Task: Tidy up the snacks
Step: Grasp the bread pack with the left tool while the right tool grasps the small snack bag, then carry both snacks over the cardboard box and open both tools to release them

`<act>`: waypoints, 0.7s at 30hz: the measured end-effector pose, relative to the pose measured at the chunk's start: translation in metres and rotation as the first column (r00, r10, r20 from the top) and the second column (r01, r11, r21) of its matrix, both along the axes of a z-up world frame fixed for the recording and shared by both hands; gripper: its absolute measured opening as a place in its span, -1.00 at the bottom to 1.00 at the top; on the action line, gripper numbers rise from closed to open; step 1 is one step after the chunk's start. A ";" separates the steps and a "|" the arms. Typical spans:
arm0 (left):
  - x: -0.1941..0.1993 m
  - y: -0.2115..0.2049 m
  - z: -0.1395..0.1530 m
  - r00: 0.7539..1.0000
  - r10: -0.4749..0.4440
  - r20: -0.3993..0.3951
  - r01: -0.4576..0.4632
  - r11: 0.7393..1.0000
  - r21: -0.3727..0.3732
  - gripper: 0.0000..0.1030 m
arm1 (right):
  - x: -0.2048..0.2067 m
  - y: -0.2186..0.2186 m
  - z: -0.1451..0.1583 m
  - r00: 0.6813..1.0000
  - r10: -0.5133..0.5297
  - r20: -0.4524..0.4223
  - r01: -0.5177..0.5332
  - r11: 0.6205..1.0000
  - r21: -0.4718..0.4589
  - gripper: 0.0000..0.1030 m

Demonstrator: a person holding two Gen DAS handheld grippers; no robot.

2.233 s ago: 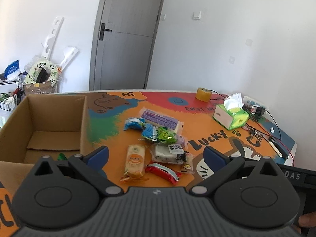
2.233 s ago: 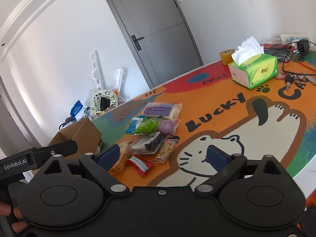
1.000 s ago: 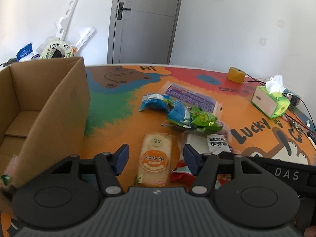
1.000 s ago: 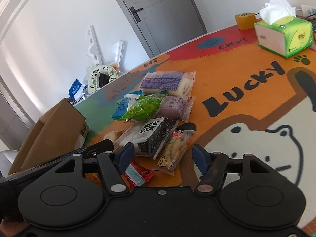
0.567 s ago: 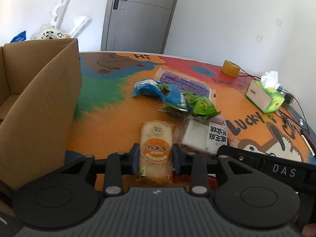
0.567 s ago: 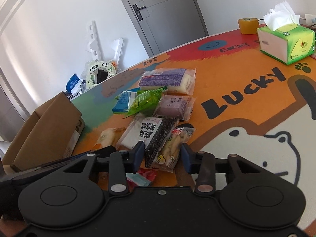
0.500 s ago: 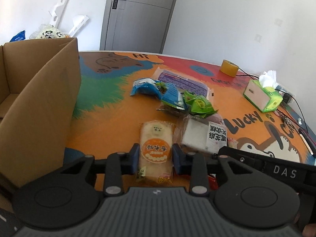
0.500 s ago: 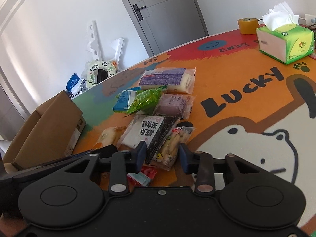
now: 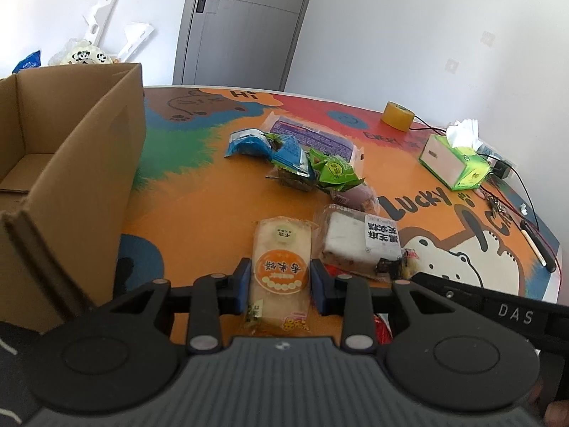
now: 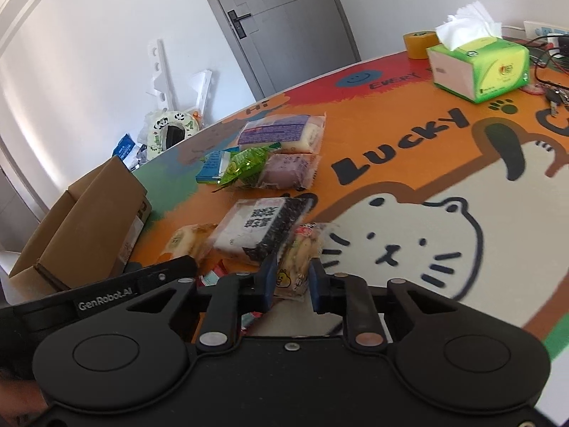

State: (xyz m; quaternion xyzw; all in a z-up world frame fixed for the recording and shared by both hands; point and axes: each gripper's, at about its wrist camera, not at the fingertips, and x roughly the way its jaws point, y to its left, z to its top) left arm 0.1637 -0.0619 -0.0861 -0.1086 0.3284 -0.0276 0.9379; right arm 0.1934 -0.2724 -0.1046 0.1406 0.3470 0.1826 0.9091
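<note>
My left gripper (image 9: 281, 283) is shut on a pale cake packet with a round orange label (image 9: 281, 259), its blue pads pressing both long sides. Jaws closing, my right gripper (image 10: 291, 281) pinches a small clear packet of yellowish snack with a cartoon bear (image 10: 298, 259). Between them lies a black-and-white rice cake packet (image 9: 359, 242) (image 10: 259, 227). Farther back sit a green packet (image 9: 334, 170), blue packets (image 9: 249, 142), a purple packet (image 10: 288, 172) and a long purple-labelled cake (image 9: 309, 135). An open cardboard box (image 9: 71, 163) stands to the left.
A green tissue box (image 9: 455, 163) and a yellow tape roll (image 9: 396, 115) stand at the far right, with cables and a charger (image 9: 498, 170) by the table edge. A red wrapper (image 9: 382, 327) lies under the gripper bodies. The colourful cartoon mat (image 10: 409, 220) covers the table.
Both grippers came forward over the near snacks and closed, the left on the orange-label packet, the right on the small bear packet. The box now looms closer on the left.
</note>
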 end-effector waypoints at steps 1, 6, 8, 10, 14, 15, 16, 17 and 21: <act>-0.001 0.000 0.000 1.000 0.004 0.000 -0.004 1.000 0.003 -0.35 | 0.000 -0.001 0.000 1.000 -0.004 -0.001 0.004 1.000 0.002 -0.60; 0.003 0.003 -0.004 1.000 0.023 -0.017 -0.023 0.999 0.025 -0.35 | 0.002 0.003 0.001 1.000 -0.006 0.003 0.006 1.000 0.011 -0.52; 0.004 0.003 -0.005 1.000 0.027 -0.010 -0.027 0.999 0.037 -0.30 | 0.005 0.006 0.001 1.000 -0.017 0.003 0.017 1.000 -0.004 -0.28; 0.006 0.003 -0.005 1.000 0.028 -0.006 -0.027 0.999 0.047 -0.30 | 0.007 0.007 0.000 1.000 -0.023 0.010 0.023 1.000 -0.014 -0.14; 0.010 0.002 -0.007 1.000 0.028 0.004 -0.028 0.998 0.063 -0.29 | 0.011 0.013 -0.001 1.000 -0.015 0.021 0.016 0.999 -0.045 -0.14; 0.011 0.001 -0.007 1.000 0.027 0.006 -0.027 0.998 0.065 -0.29 | 0.011 0.015 -0.001 1.000 -0.009 0.026 0.010 0.998 -0.063 -0.15; 0.012 0.001 -0.008 1.000 0.024 0.009 -0.025 0.997 0.066 -0.29 | 0.011 0.017 0.000 1.000 -0.002 0.030 0.005 0.997 -0.078 -0.17; 0.013 -0.001 -0.008 1.000 0.019 0.010 -0.020 0.997 0.072 -0.29 | 0.010 0.018 0.000 1.000 0.007 0.027 -0.005 0.996 -0.088 -0.21; 0.012 0.003 -0.008 1.000 0.012 0.012 -0.012 0.998 0.062 -0.33 | 0.003 0.015 -0.001 0.999 0.018 0.039 -0.013 0.993 -0.118 -0.52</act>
